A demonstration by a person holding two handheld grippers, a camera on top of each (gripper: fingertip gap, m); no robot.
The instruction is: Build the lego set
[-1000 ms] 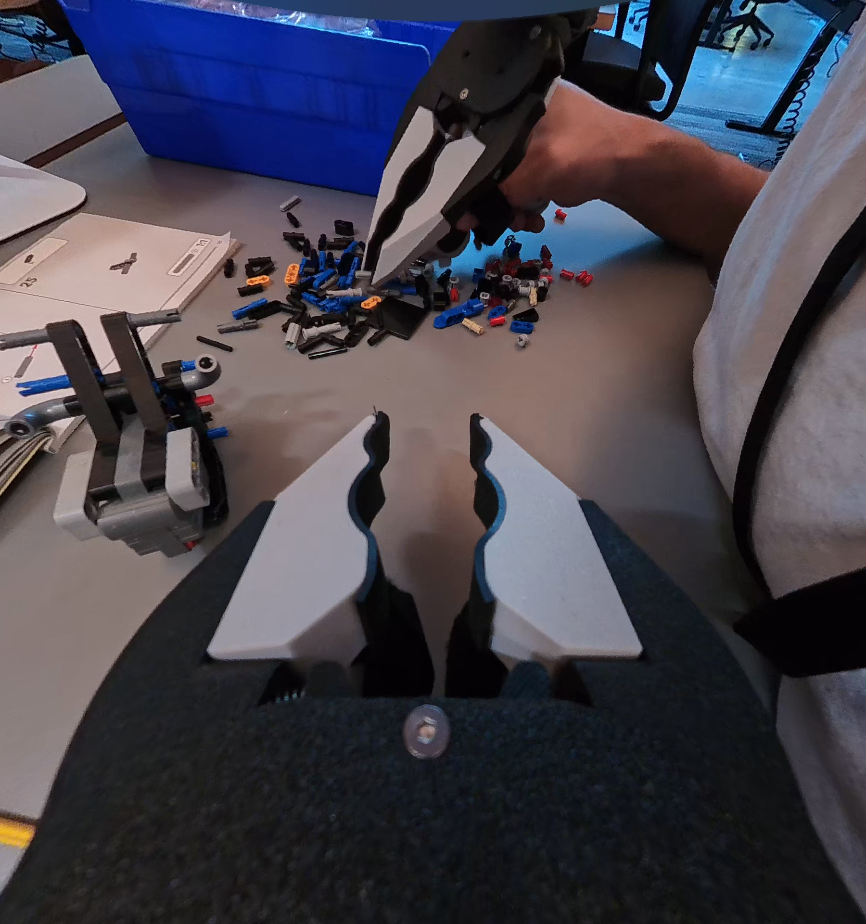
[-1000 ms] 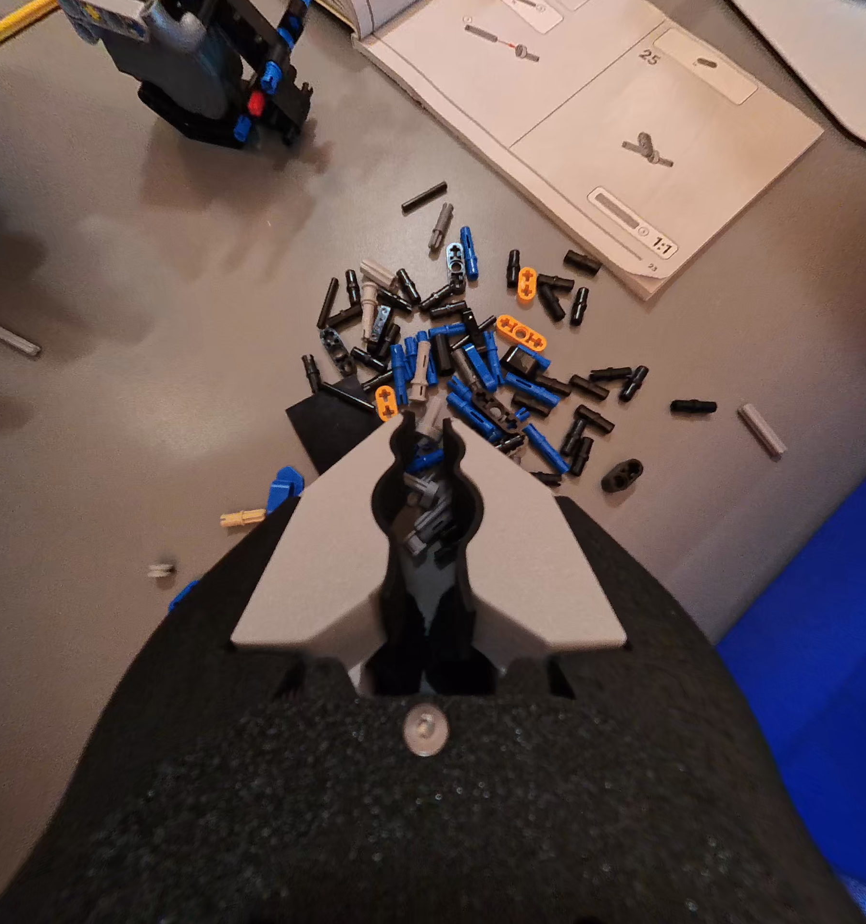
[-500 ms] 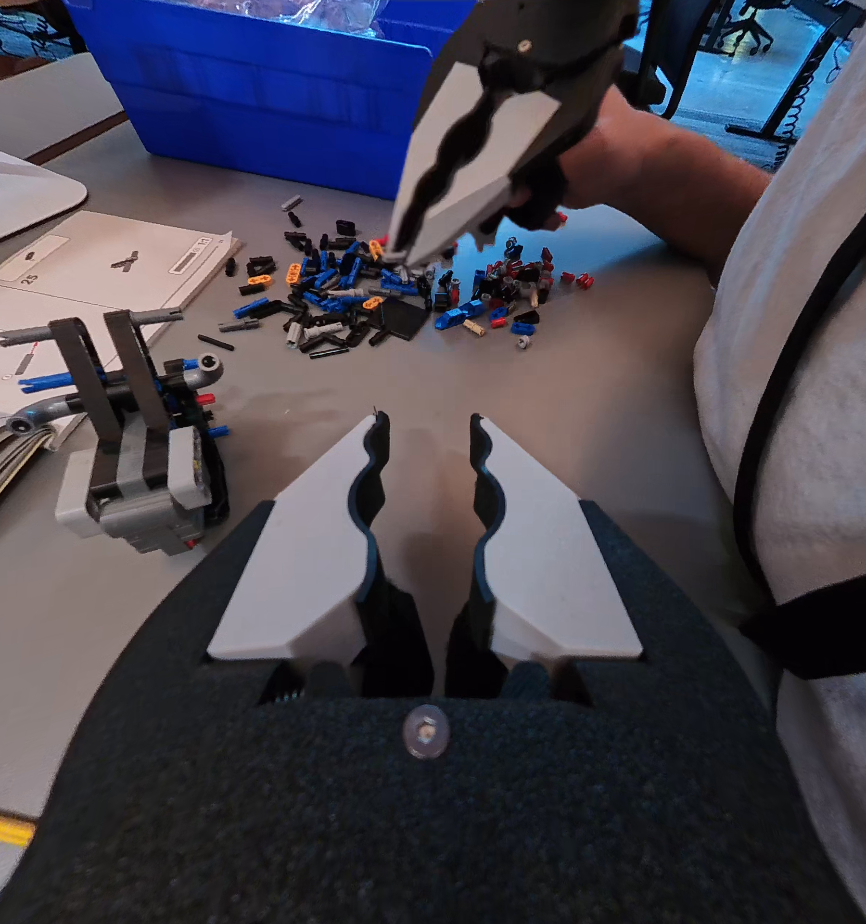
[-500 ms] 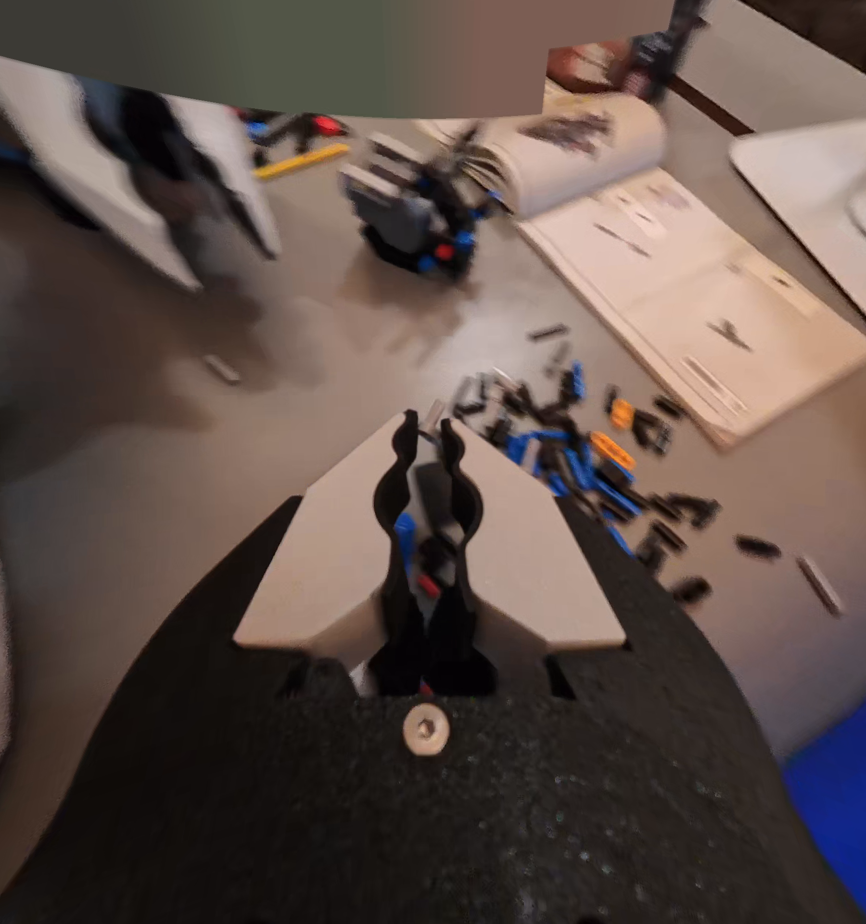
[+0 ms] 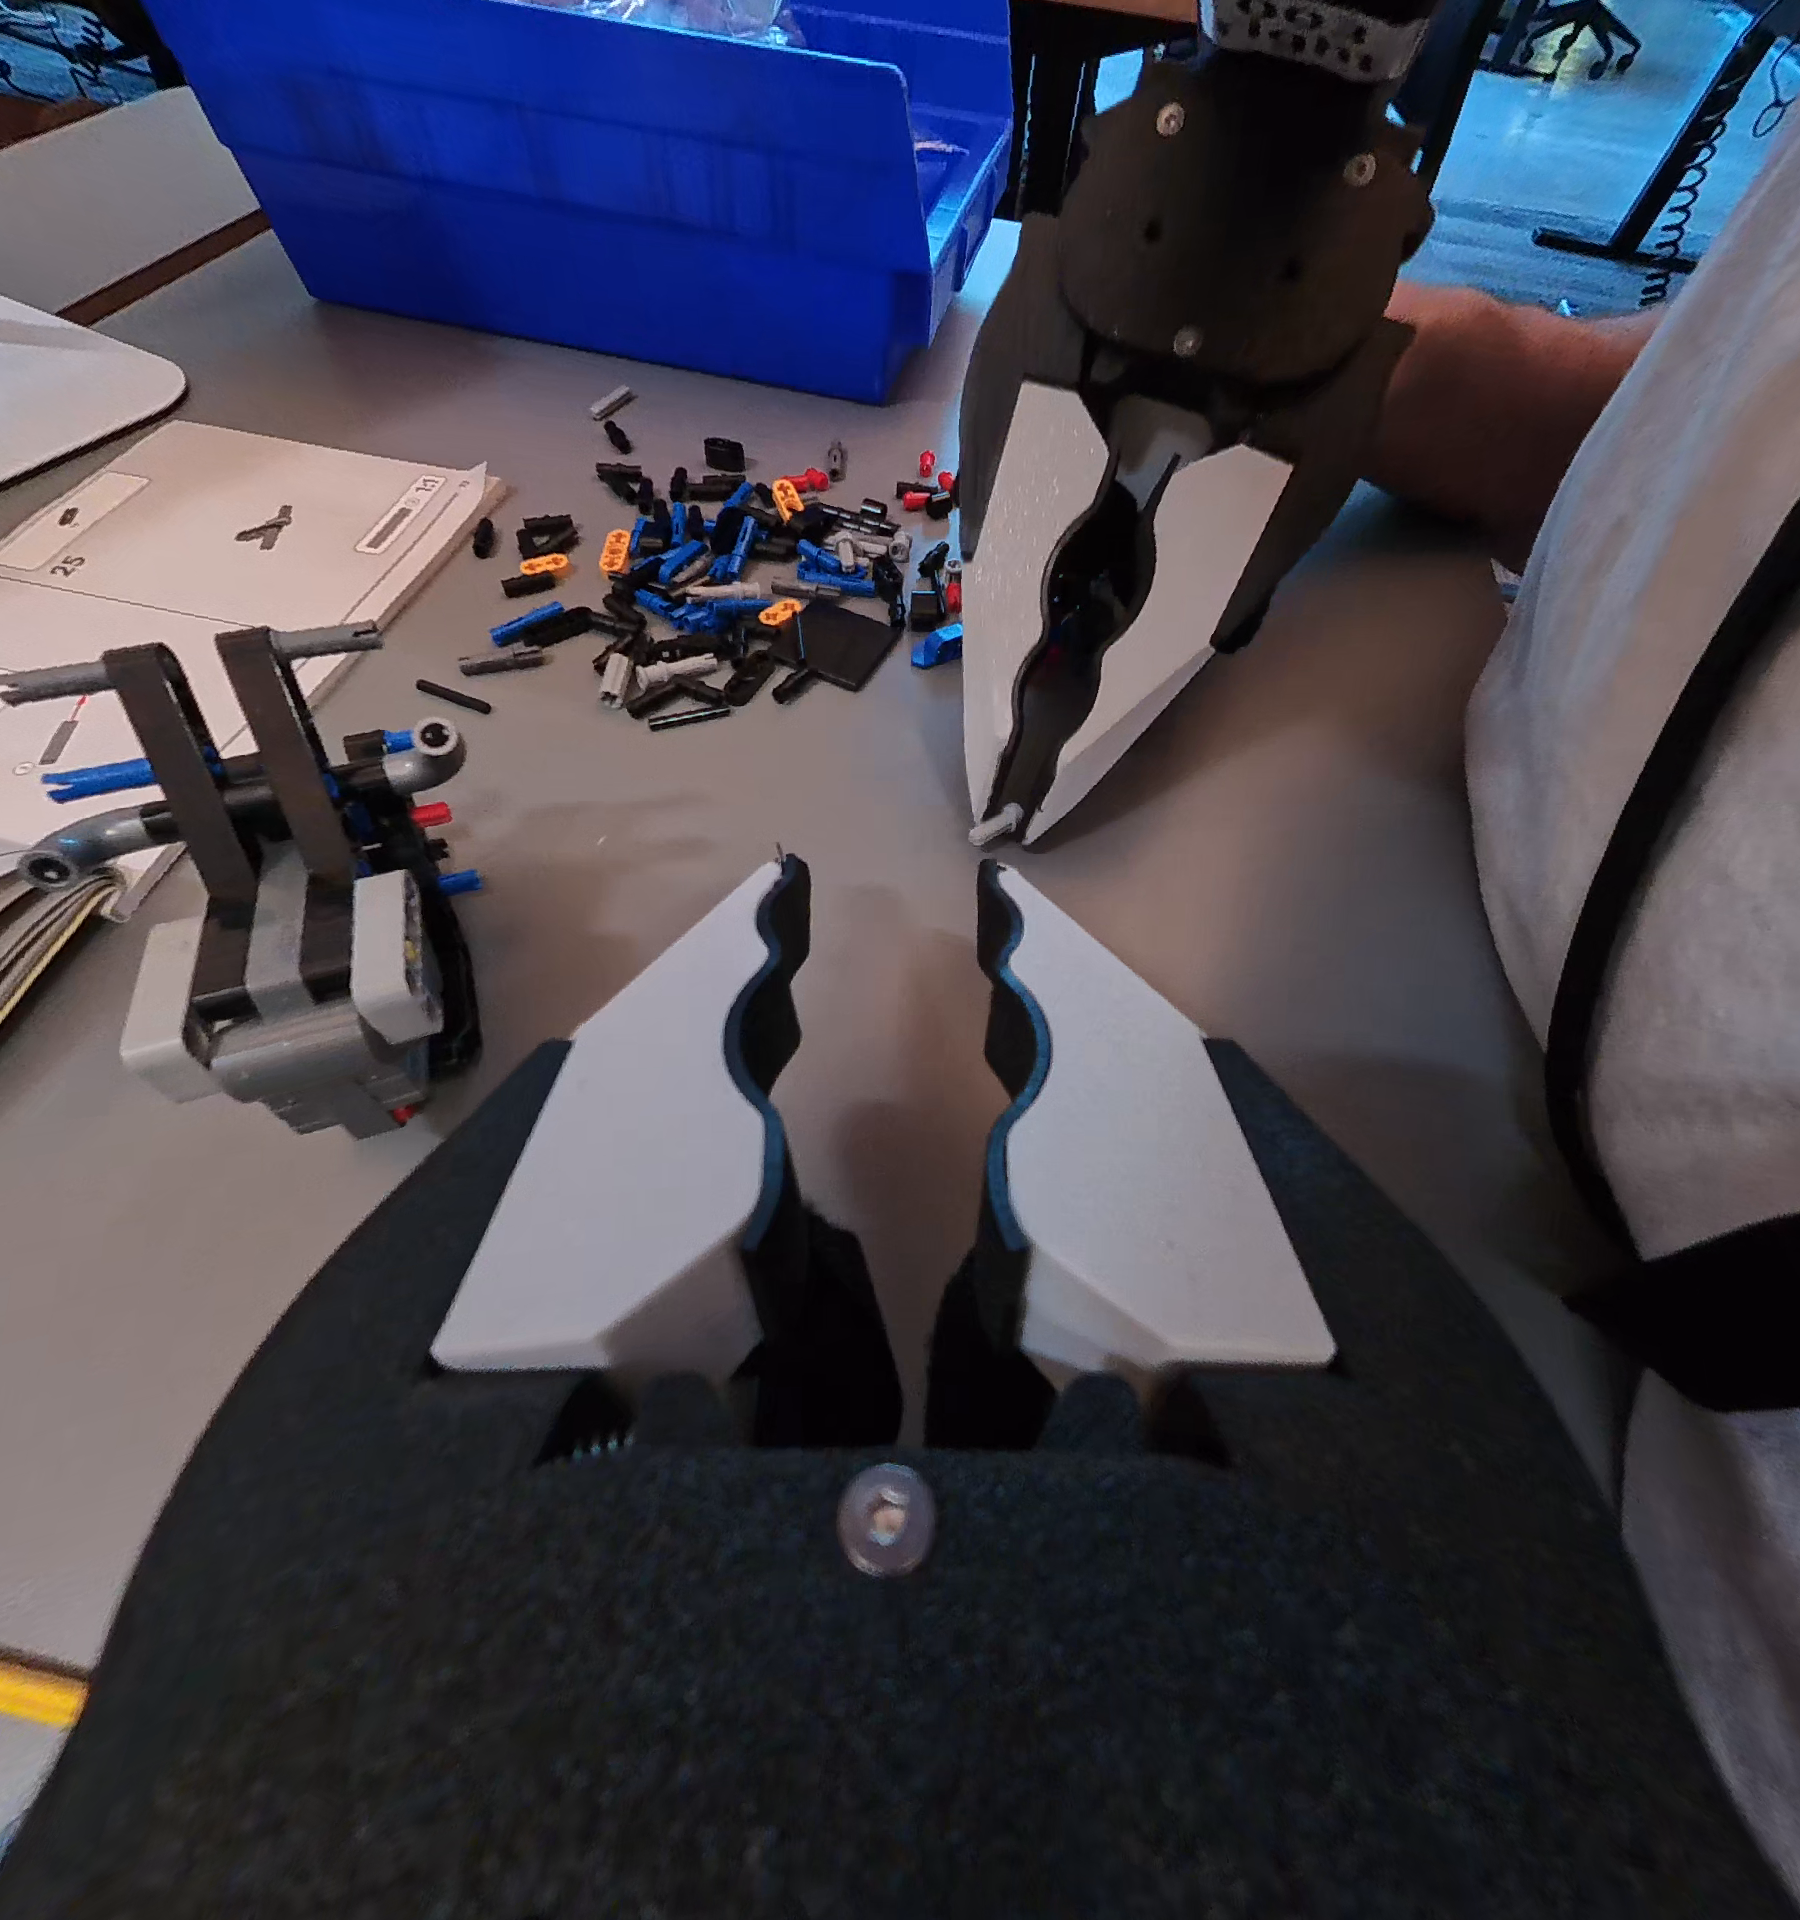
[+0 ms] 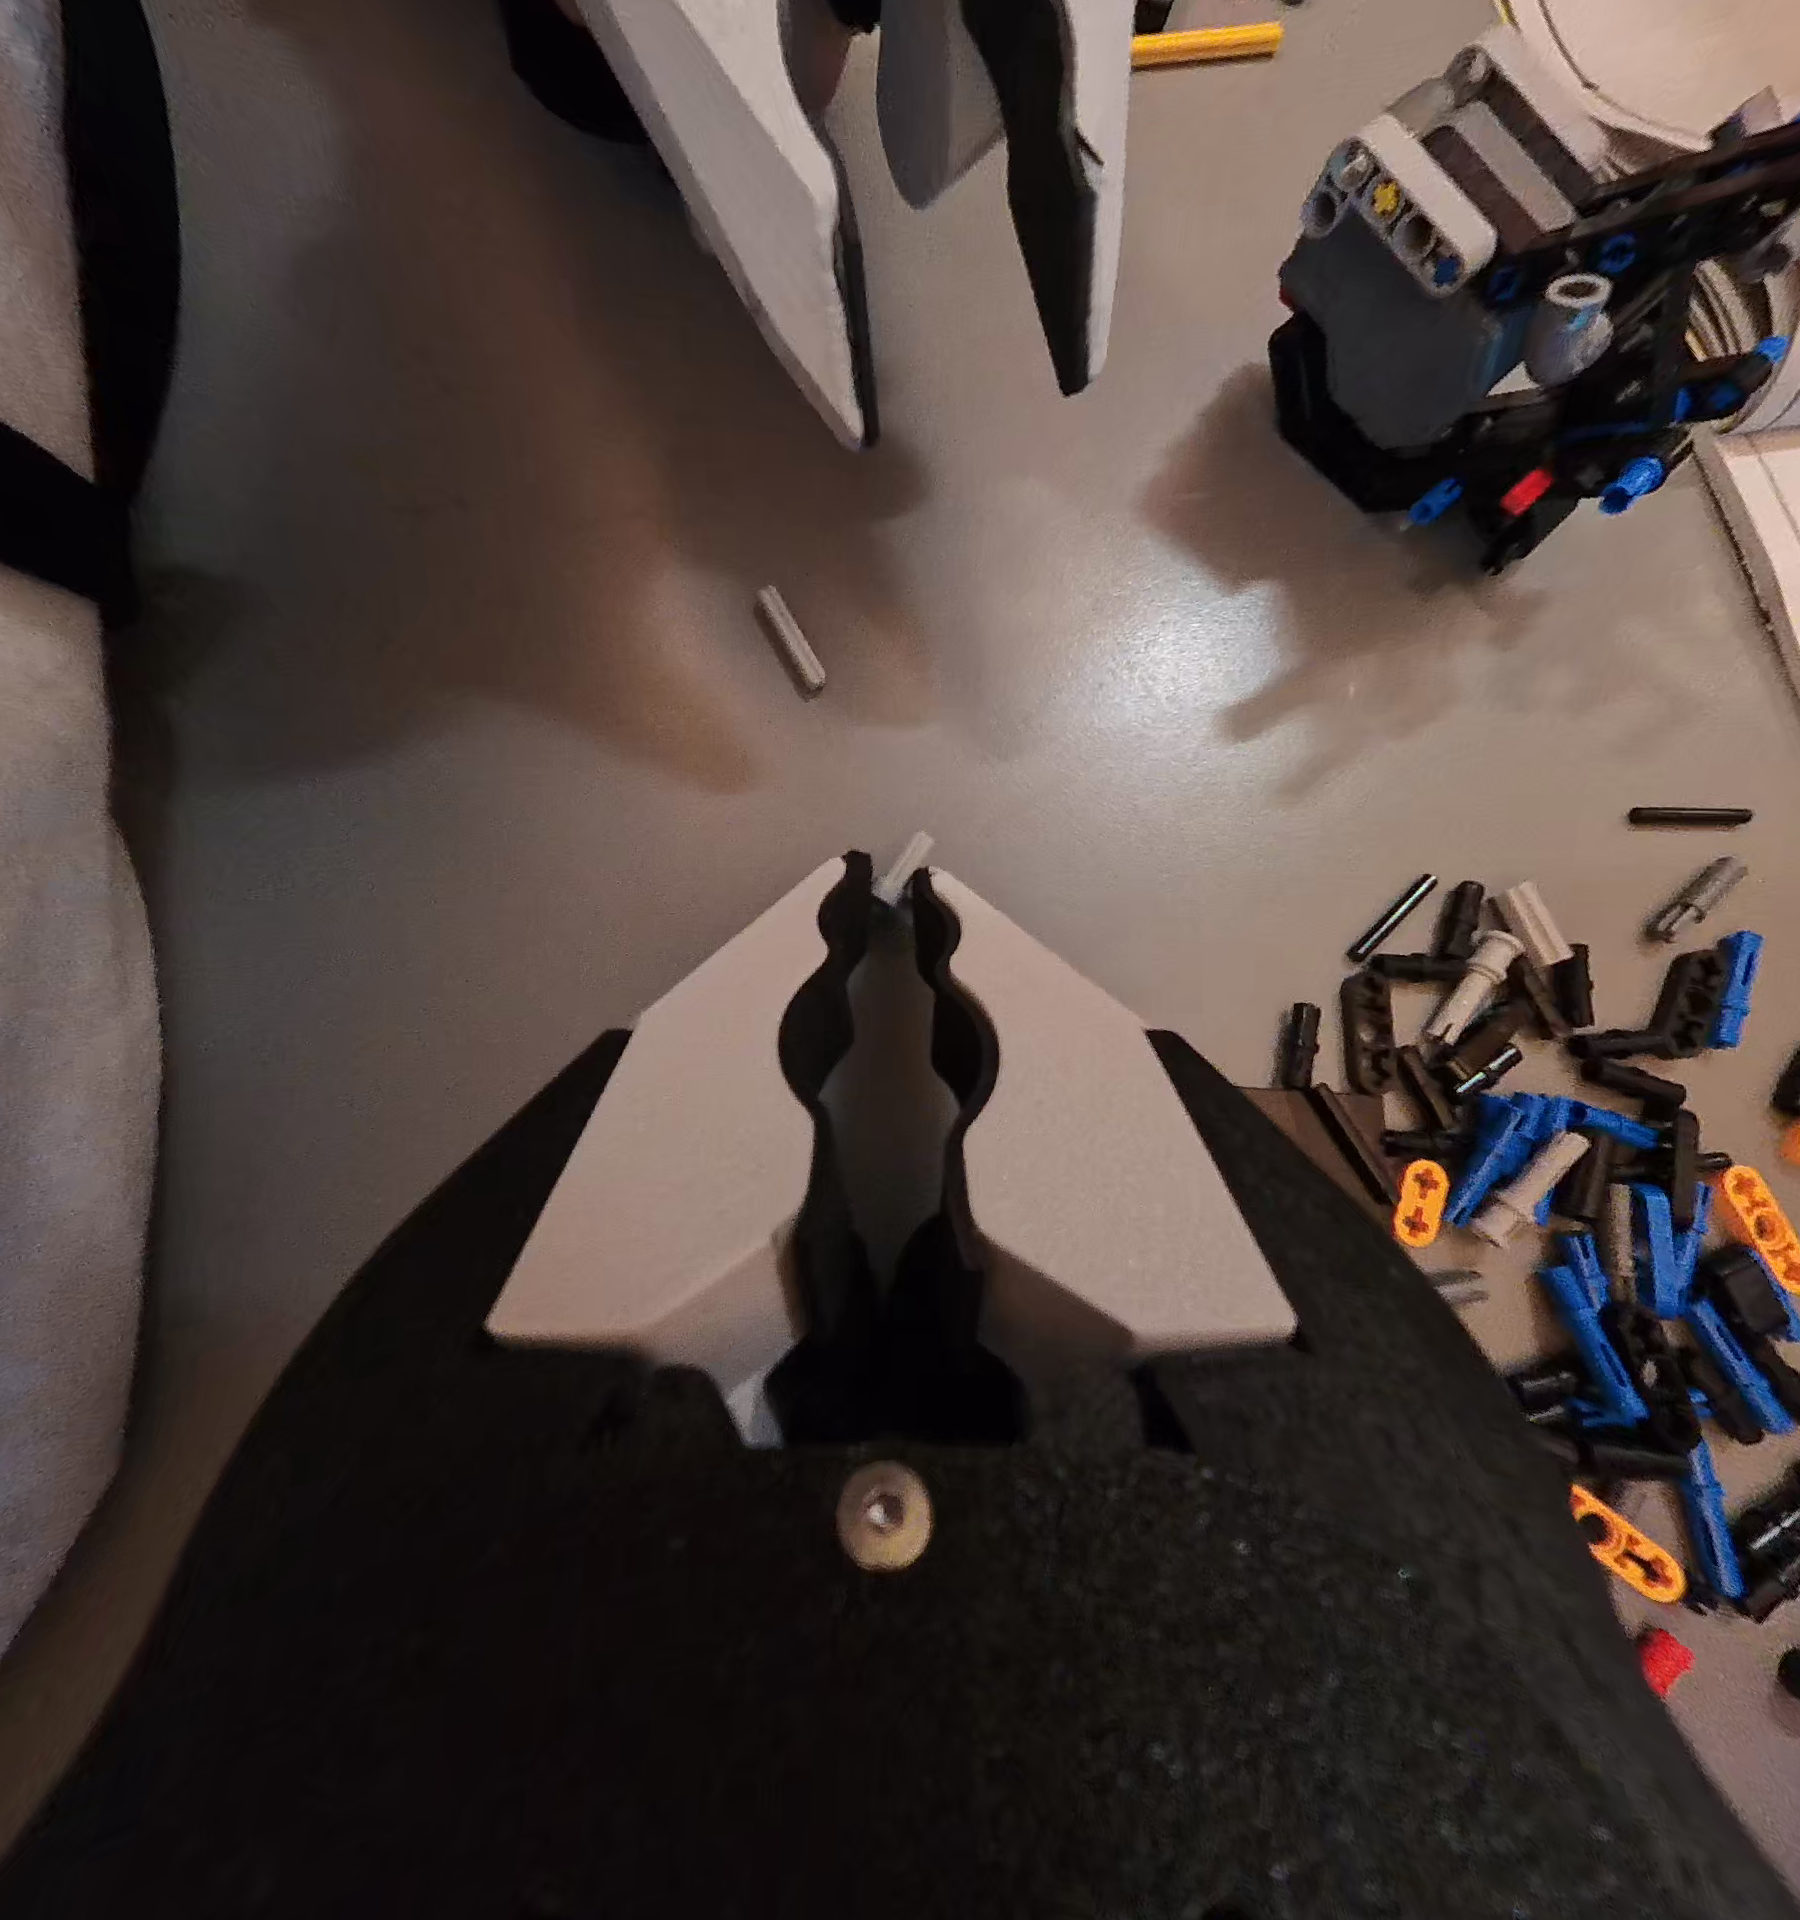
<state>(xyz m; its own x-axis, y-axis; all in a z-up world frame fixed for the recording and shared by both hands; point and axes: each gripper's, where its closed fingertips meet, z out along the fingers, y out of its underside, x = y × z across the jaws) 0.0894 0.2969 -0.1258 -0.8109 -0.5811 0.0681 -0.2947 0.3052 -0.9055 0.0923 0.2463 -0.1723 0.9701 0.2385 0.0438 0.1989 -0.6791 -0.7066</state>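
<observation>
My left gripper (image 5: pixel 888 883) is open and empty, low over the grey table. My right gripper (image 6: pixel 888 878) is shut on a small light grey pin (image 6: pixel 901 864) that sticks out of its tips; it also shows in the left wrist view (image 5: pixel 1010 826), tips down just ahead of the left gripper, pin (image 5: pixel 991 828) at the tip. The part-built model (image 5: pixel 272 914) of grey and black beams stands left of the left gripper; it shows in the right wrist view (image 6: pixel 1478 312) too. A pile of small black, blue and orange parts (image 5: pixel 730 592) lies behind.
An open instruction booklet (image 5: pixel 200 540) lies at the left. A blue bin (image 5: pixel 605 177) stands at the back. A loose grey axle (image 6: pixel 790 639) lies between the grippers. A person's grey shirt (image 5: pixel 1706 831) fills the right side. A yellow beam (image 6: pixel 1202 44) lies far off. There is about 7 centimetres between the tips of the two grippers.
My right gripper has lifted out of the parts pile with the grey pin and swung toward the left gripper. The left gripper has stayed open and still.
</observation>
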